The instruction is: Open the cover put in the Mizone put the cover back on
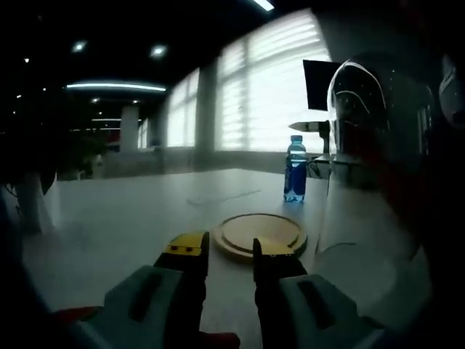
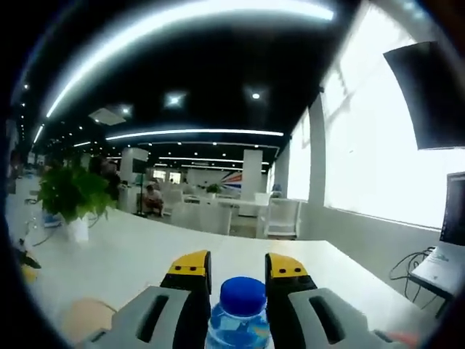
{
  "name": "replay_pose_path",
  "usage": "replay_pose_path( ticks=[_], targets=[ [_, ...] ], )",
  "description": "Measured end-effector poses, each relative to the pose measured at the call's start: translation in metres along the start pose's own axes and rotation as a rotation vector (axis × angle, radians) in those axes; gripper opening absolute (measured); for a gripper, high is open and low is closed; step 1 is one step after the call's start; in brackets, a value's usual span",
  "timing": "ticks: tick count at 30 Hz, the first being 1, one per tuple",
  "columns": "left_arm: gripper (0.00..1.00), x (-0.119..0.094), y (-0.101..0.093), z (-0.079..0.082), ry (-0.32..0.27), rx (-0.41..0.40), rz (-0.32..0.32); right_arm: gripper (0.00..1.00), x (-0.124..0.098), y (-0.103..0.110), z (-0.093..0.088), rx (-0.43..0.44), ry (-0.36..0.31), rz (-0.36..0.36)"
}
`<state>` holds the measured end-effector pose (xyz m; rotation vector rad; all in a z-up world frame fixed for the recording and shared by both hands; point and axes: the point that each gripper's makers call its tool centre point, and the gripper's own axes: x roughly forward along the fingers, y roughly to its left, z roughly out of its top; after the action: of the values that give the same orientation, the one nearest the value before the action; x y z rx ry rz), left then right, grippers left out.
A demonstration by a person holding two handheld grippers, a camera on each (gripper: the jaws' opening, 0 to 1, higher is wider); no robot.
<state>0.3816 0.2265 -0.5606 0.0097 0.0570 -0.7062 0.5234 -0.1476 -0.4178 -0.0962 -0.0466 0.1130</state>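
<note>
Yellow-tipped jaws of the right hand-held gripper (image 2: 236, 273) stand on either side of the Mizone bottle (image 2: 240, 313), closed on it just below the blue cap (image 2: 243, 294); cap is on, bottle upright between the jaws. Past the bottle, in the right gripper view, the white bench (image 2: 145, 251) runs away from the camera. Potted plant (image 2: 71, 196) sits on the bench far off to the left of the bottle, white pot, green leaves. Beyond it, an open office with white chairs, pillars and ceiling strip lights. Bright window wall to the right of the bottle, dark monitor (image 2: 429, 94) high on that side, a laptop edge (image 2: 443, 265) low right with cables beside it.

Left hand-held gripper (image 1: 231, 254): jaws apart, nothing between them, hovering low over the bench (image 1: 109, 225). Left jaw tip yellow, right one reads dark in this light. Just beyond the jaw tips lies a round wooden lid (image 1: 260, 234), flat on the bench. Further back from the lid stands the Mizone bottle (image 1: 295, 171), upright, blue label, cap on; can't make out the right hand-held gripper around it in the left gripper view, too dark. Right of the lid, a large clear container (image 1: 370, 145) rises close to the camera, blurred. Blinds on the windows behind the bottle
</note>
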Motion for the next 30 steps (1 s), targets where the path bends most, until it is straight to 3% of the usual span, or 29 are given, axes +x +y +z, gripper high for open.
replay_pose_path(
  ticks=[4, 15, 19, 30],
  targets=[
    [0.19, 0.0, 0.002, -0.001, 0.003, -0.004, 0.003, 0.31, 0.004, 0.001, -0.01, 0.015, 0.026, 0.025],
    [0.18, 0.002, 0.002, -0.003, 0.005, -0.019, -0.005, 0.32, 0.012, -0.004, -0.033, 0.051, 0.074, 0.024],
    [0.18, 0.002, 0.002, -0.004, 0.012, -0.014, -0.005, 0.29, 0.013, -0.007, -0.034, 0.099, 0.071, 0.013],
    [0.18, 0.004, 0.004, -0.009, 0.024, -0.011, -0.003, 0.24, 0.016, -0.002, -0.039, 0.132, 0.072, 0.022]
  ],
)
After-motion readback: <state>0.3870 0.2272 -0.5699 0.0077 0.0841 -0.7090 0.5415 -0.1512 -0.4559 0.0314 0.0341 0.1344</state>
